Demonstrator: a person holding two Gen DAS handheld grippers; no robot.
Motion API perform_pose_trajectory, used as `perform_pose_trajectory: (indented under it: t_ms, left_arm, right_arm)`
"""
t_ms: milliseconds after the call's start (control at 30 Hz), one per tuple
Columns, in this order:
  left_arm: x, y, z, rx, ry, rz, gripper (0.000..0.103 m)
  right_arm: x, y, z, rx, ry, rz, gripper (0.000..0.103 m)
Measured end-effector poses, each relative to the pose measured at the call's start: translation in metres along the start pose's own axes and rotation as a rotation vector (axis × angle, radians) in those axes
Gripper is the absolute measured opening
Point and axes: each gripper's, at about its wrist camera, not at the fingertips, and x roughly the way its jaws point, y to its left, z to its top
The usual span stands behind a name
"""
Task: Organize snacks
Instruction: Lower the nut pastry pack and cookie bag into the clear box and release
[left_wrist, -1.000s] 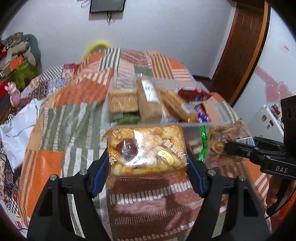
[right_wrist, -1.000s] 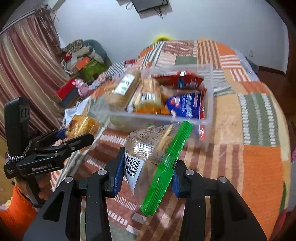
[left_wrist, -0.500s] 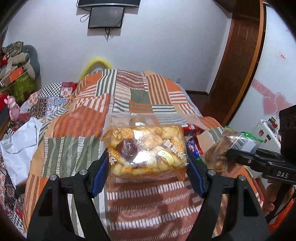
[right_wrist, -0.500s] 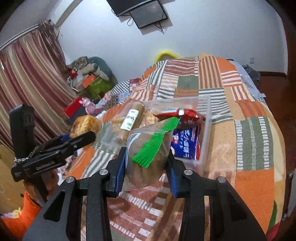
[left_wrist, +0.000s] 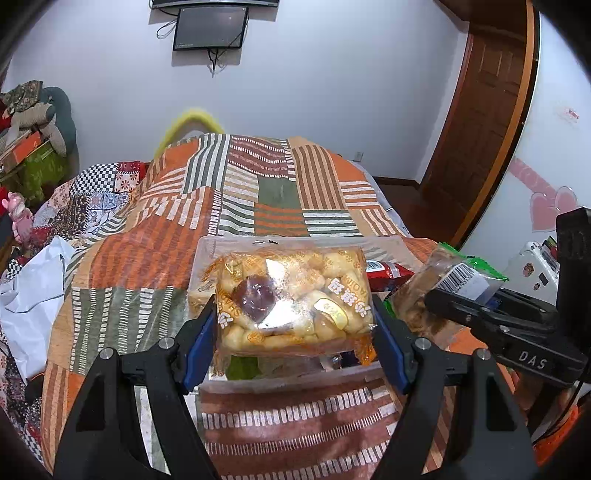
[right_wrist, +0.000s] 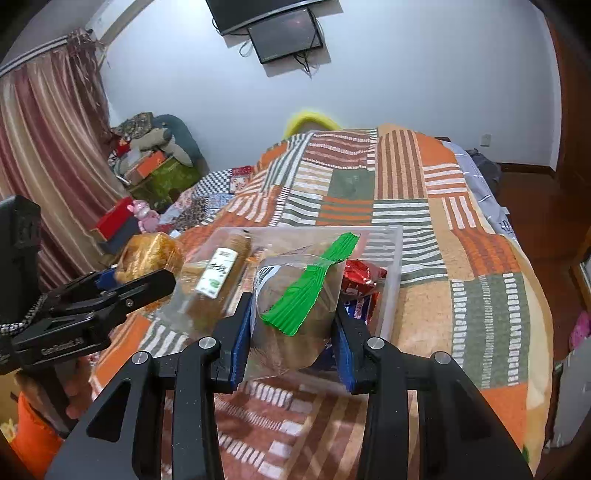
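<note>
A clear plastic bin sits on the patchwork quilt with several snack packs inside. My left gripper is shut on a yellow pack of small wrapped cakes, held over the bin's near side. In the right wrist view, my right gripper is shut on a clear bag of brown snacks with a green sealed top, at the bin's near edge. A brown biscuit roll, a red packet and a blue packet lie in the bin. The left gripper and its pack show at left.
The quilted bed stretches away to a white wall with a mounted screen. White cloth lies at the left edge, and piled clutter stands by the curtain. A wooden door is on the right. An orange sleeve is low left.
Both grippers have risen and moved forward with their packs, which now hang over the bin's near side. The green-topped bag has swung more upright in the right gripper.
</note>
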Motion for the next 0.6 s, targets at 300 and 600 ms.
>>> perform_pose_trajectory:
  t_ms: [300,600]
  left_arm:
    - [0.024,-0.006,0.008,0.025,0.019,0.018,0.075]
    - [0.053,-0.008,0.002,0.035,0.093,0.023,0.076]
  right_arm:
    - [0.015,-0.005,0.008,-0.009,-0.004,-0.028,0.036]
    - [0.026,-0.005,0.007,-0.023,0.005,-0.040,0.036]
